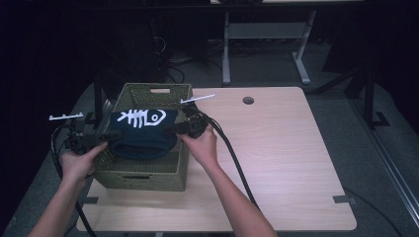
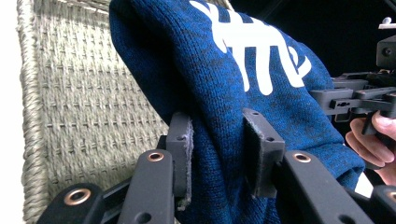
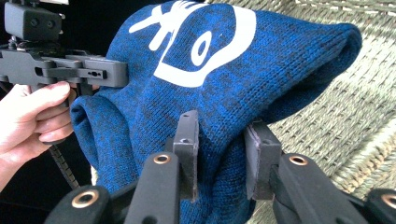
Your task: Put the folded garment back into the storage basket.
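Together, the left claw (image 1: 104, 136) and the right claw (image 1: 179, 129) each pinch one end of a folded blue sweater (image 1: 143, 134) with a white fish-skeleton print, holding it stretched over the woven basket (image 1: 148, 175) on the wooden surface (image 1: 286, 163).

High view looks down and forward over the whole table (image 1: 276, 148); left gripper view peers close along its jaws rightward, right gripper view close along its own leftward, both sharing the blue sweater (image 2: 224, 84) and woven basket (image 3: 355, 116) between them
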Tool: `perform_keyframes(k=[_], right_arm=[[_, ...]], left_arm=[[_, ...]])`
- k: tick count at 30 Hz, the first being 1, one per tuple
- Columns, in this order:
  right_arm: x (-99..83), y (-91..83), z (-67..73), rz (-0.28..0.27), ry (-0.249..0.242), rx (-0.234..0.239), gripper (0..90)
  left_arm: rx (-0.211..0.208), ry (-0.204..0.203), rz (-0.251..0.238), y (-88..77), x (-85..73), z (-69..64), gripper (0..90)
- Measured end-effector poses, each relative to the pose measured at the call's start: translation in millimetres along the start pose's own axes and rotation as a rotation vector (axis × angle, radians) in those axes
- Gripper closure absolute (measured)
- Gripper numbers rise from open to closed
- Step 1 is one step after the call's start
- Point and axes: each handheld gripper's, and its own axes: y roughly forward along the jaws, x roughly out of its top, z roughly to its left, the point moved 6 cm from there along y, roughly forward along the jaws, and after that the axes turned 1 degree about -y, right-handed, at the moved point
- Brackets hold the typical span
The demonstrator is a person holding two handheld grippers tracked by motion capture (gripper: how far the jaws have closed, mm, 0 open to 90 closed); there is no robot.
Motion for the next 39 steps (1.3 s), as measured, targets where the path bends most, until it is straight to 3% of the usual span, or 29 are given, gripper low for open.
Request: perform_keyframes(k=[8, 14, 21, 27, 34, 39], right_arm=[[-6.4, 11.7, -3.0, 0.036, -0.005, -0.027, 69.2], [-12.1, 17.7, -7.0, 0.042, 0.011, -0.04, 68.7], [-17.5, 19.0, -13.3, 0.052, 0.016, -0.057, 67.8], [-18.7, 19.2, -13.0, 0.058, 0.003, -0.068, 67.3], [-18.9, 19.1, -11.4, 0.064, -0.029, -0.094, 62.0], [-15.7, 16.8, -7.8, 0.053, -0.065, -0.134, 51.6]], left_arm=[[0.019, -0.024, 0.03, 5.4, -7.4, 11.4, 66.4], [0.08, 0.02, 0.084, 9.4, -8.7, 11.8, 65.9], [0.083, -0.011, 0.099, 11.4, -8.9, 14.7, 67.3], [0.096, -0.005, 0.109, 12.7, -8.8, 15.3, 68.2], [0.115, -0.017, 0.099, 12.5, -7.8, 16.9, 68.1], [0.15, -0.013, 0.091, 12.0, -6.6, 18.5, 63.6]])
